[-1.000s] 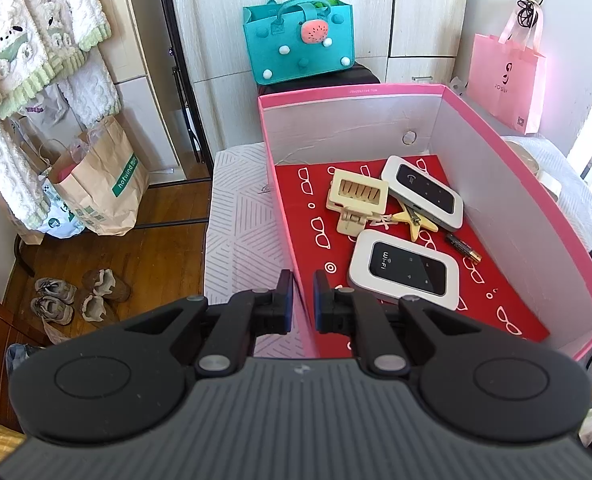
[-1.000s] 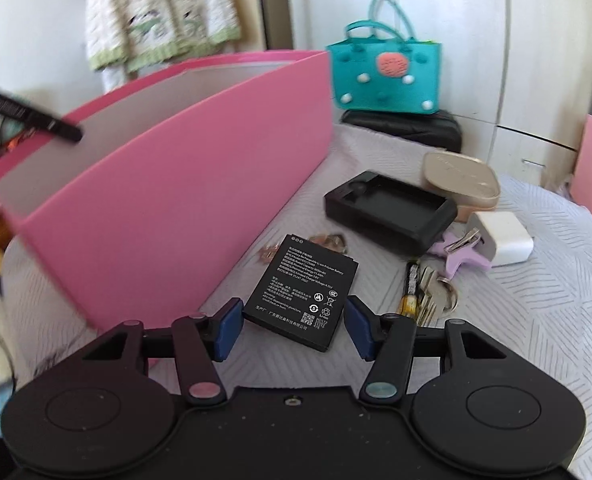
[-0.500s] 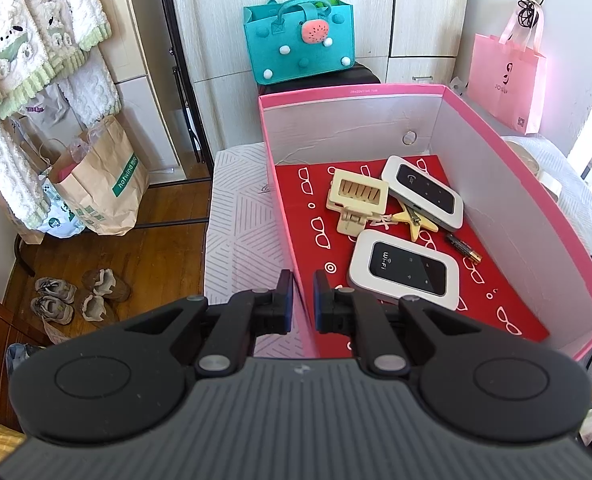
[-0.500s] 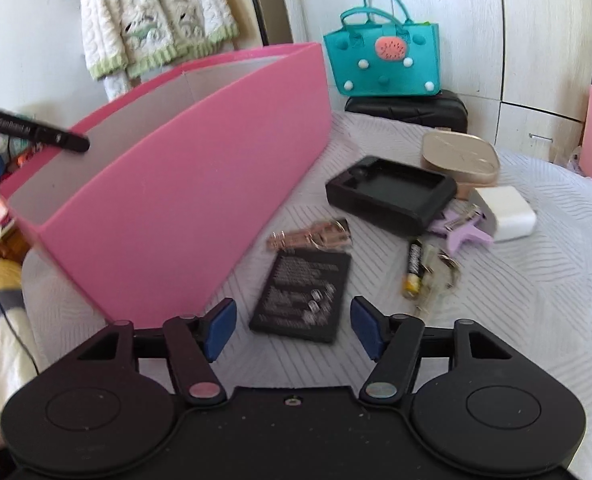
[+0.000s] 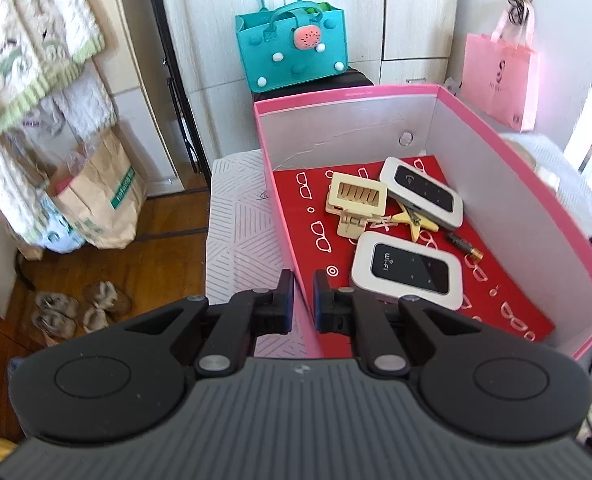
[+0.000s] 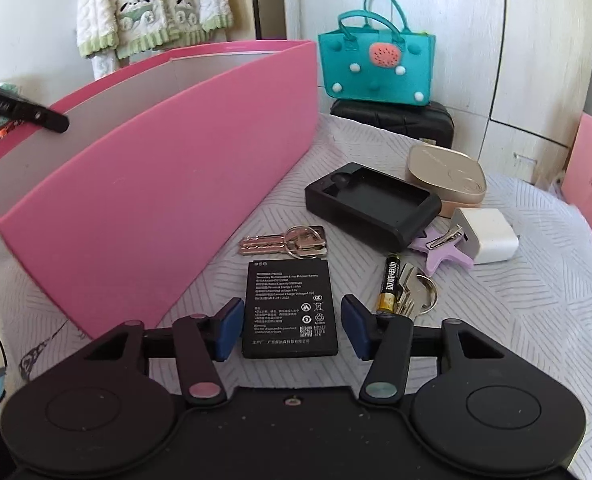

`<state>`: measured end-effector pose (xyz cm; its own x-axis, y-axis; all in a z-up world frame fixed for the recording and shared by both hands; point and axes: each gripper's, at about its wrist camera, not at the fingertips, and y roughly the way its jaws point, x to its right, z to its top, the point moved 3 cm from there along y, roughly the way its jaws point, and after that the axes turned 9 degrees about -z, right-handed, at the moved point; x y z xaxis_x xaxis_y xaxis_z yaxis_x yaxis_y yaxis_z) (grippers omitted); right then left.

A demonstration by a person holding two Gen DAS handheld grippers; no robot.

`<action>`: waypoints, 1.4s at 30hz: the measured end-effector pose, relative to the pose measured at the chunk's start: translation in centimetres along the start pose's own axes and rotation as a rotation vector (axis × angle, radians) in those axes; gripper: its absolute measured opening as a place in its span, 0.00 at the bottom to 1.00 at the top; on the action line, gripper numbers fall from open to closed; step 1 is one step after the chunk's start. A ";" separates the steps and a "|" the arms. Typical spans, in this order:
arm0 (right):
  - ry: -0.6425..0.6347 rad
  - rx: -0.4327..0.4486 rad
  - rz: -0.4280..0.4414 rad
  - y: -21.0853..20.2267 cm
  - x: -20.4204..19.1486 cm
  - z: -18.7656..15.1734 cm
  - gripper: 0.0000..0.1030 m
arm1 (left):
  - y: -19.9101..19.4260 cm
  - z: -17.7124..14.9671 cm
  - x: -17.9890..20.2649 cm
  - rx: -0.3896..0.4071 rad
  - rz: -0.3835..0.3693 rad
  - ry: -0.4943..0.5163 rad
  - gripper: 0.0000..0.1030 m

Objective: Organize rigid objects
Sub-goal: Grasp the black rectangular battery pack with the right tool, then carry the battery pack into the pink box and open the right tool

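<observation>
At far left, my left gripper (image 5: 304,300) is pinching the near left wall of the pink box (image 5: 516,184), its pads pressed together on the cardboard. The box sits on the patterned cover (image 6: 516,320) and already holds two Wi-Fi units (image 5: 408,270) and some small items. If that thin wall flexes or slips from the pinch, I judge the box could skid or tilt just as something is brought over its rim. Right of the box lies a set of keys (image 6: 283,242), and just nearer than them the flat black battery (image 6: 289,304) rests label up between the blue pads of my right gripper (image 6: 291,326). Those jaws have just been closing but stand spread, a sliver of cover showing on either side of the battery. The pack is thin and lies flush, so pads that close too high may ride over its edges or flick it away. Just to the right, an AA cell (image 6: 390,288) lies close to the right finger and could be nudged rolling.
</observation>
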<state>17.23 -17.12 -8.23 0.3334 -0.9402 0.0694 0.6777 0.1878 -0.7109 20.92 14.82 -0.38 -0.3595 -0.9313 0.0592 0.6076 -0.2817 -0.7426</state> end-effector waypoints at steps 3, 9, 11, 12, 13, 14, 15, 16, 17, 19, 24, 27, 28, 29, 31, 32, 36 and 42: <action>-0.019 0.019 0.018 0.6 -0.7 0.5 0.62 | 0.2 0.1 -0.1 -0.011 -0.008 0.004 0.09; 0.028 0.040 -0.023 0.2 -0.3 0.6 0.53 | 0.7 -0.6 -0.2 0.000 0.000 -0.002 0.09; 0.042 0.046 -0.018 -0.2 0.0 0.7 0.53 | 0.6 -0.7 -0.5 0.003 -0.015 -0.013 0.10; 0.048 0.051 -0.016 -0.5 0.1 0.8 0.53 | 0.5 -0.7 -0.6 0.004 -0.020 -0.012 0.10; 0.047 0.056 -0.015 -0.7 0.2 0.9 0.53 | 0.5 -0.7 -0.6 0.004 -0.019 -0.006 0.10; 0.051 0.062 -0.019 -0.9 0.2 0.9 0.53 | 0.6 -0.7 -0.6 0.004 -0.017 0.000 0.10; 0.050 0.067 -0.023 -1.1 0.2 1.0 0.53 | 0.6 -0.7 -0.6 0.002 -0.018 -0.001 0.10; 0.045 0.068 -0.025 -1.1 0.1 1.0 0.53 | 0.6 -0.6 -0.6 0.000 -0.019 -0.002 0.10; 0.047 0.070 -0.030 -1.2 0.0 1.0 0.53 | 0.6 -0.6 -0.6 -0.001 -0.021 -0.001 0.10; 0.044 0.073 -0.036 -1.3 0.0 0.9 0.53 | 0.5 -0.6 -0.8 0.000 -0.030 -0.011 0.10; 0.046 0.069 -0.032 -1.4 0.1 0.7 0.53 | 0.5 -0.6 -1.7 0.010 -0.039 -0.047 0.09; 0.033 0.045 -0.031 -0.7 0.0 0.8 0.53 | 0.5 -0.6 -0.9 0.014 -0.007 -0.025 0.08; 0.033 0.035 -0.031 -0.4 -0.1 0.8 0.53 | 0.5 -0.6 -0.5 0.018 0.011 -0.009 0.08; 0.036 0.027 -0.031 -0.1 -0.1 0.8 0.53 | 0.4 -0.6 -0.4 0.022 0.020 0.000 0.08; 0.035 0.011 -0.030 0.4 -0.1 0.6 0.53 | 0.2 -0.5 -0.6 0.027 0.011 -0.009 0.08; 0.037 0.018 -0.029 0.5 -0.1 0.6 0.54 | 0.1 -0.5 -0.9 0.027 -0.002 -0.023 0.08; 0.014 -0.001 -0.027 -0.1 -0.3 0.2 0.62 | -0.4 -0.7 -1.0 0.029 -0.019 -0.043 0.08; 0.023 0.024 -0.014 -0.6 -0.3 -0.7 0.66 | -0.8 -1.0 -1.0 0.025 -0.029 -0.050 0.08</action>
<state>16.26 -17.15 -8.33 0.3085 -0.9492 0.0626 0.6976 0.1811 -0.6933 20.13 16.20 -0.49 -0.3417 -0.9329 0.1135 0.6153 -0.3134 -0.7233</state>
